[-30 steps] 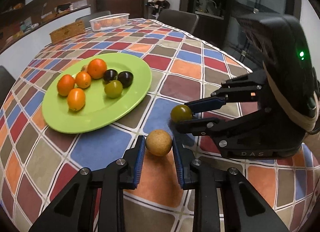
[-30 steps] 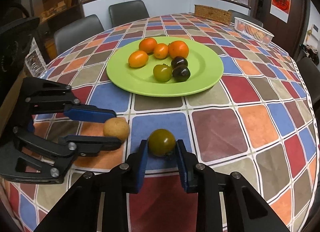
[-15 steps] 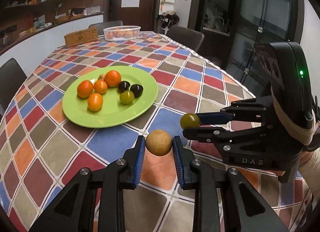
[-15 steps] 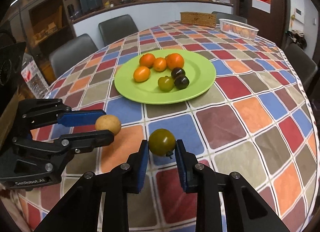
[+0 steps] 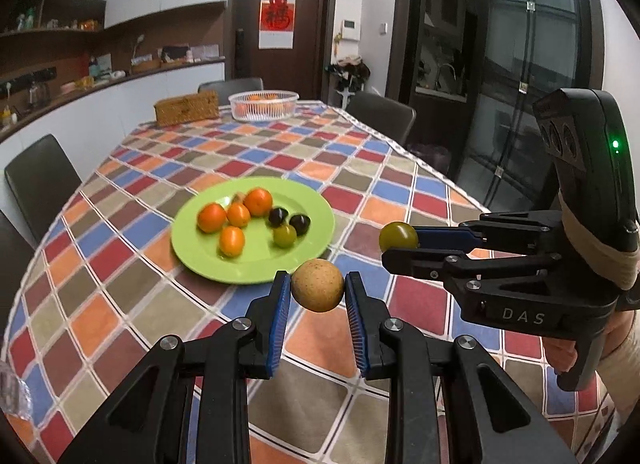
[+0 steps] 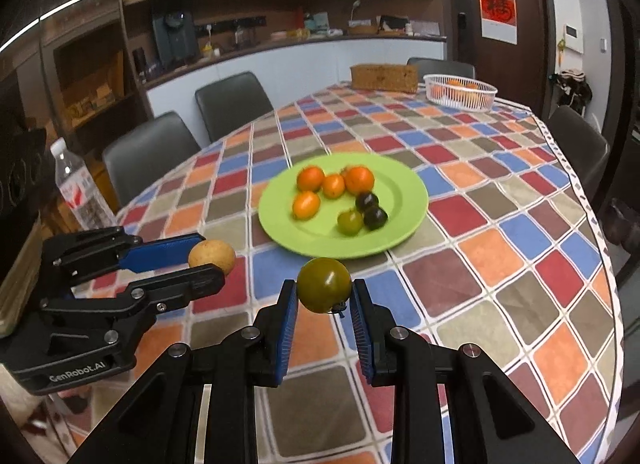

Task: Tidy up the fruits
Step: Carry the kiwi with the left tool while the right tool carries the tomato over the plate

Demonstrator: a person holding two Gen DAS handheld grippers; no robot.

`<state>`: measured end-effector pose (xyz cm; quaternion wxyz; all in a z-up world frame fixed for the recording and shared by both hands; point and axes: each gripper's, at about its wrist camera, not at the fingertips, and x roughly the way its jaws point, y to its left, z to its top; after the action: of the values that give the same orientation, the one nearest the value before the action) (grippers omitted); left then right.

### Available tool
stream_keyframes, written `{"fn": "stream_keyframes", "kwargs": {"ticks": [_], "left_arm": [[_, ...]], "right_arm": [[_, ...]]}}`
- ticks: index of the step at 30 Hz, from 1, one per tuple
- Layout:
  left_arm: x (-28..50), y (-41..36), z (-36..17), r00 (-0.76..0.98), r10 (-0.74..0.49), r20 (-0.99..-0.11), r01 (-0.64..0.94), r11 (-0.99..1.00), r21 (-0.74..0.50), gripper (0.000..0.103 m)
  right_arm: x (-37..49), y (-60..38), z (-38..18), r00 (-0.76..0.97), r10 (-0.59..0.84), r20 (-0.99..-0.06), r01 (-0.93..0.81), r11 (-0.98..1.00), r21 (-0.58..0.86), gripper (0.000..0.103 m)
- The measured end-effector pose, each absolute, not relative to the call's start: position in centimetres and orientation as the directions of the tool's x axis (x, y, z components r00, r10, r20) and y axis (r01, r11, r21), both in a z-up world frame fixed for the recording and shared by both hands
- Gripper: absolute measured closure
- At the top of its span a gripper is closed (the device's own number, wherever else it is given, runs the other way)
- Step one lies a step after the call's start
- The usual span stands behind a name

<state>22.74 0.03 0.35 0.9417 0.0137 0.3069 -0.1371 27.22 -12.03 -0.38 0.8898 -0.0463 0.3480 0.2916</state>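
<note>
My left gripper (image 5: 318, 290) is shut on a round tan fruit (image 5: 317, 284), held above the checkered tablecloth; the same gripper (image 6: 210, 262) and fruit (image 6: 212, 255) show at the left of the right wrist view. My right gripper (image 6: 324, 290) is shut on a green tomato (image 6: 324, 283), also lifted off the table, and it appears at the right of the left wrist view (image 5: 400, 242) with the tomato (image 5: 398, 236). Beyond both lies a green plate (image 5: 200, 252) (image 6: 408, 192) carrying several orange fruits, two dark ones and one green one.
A white basket (image 5: 264, 104) with orange fruit and a wicker box (image 5: 186, 106) stand at the table's far end. Dark chairs (image 6: 152, 152) ring the table. A plastic water bottle (image 6: 80, 192) stands at the left. A hand (image 5: 560, 356) holds the right gripper.
Both grippers have risen from the tablecloth with their fruits and tilted up, so more of the room shows. The plate now sits farther away in both views.
</note>
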Motion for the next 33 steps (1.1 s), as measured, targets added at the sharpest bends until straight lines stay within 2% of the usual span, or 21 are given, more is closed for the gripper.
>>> {"fn": "stream_keyframes", "kwargs": {"ticks": [8, 15, 33], "left_arm": [[23.0, 1.9, 2.4, 0.815, -0.222, -0.536, 0.246, 0.969, -0.027, 0.075], [25.6, 3.9, 2.6, 0.82, -0.199, -0.537, 0.234, 0.972, -0.003, 0.075], [35.2, 8.2, -2.9, 0.763, -0.175, -0.622, 0.216, 0.976, -0.011, 0.075]], "right_arm": [[27.3, -10.5, 1.8, 0.632, 0.481, -0.607, -0.527, 0.842, 0.118, 0.075], [29.0, -8.7, 2.8, 0.659, 0.462, -0.594, -0.509, 0.855, 0.1, 0.075], [37.0, -4.4, -1.4, 0.634, 0.401, -0.661, -0.443, 0.889, 0.114, 0.075]]}}
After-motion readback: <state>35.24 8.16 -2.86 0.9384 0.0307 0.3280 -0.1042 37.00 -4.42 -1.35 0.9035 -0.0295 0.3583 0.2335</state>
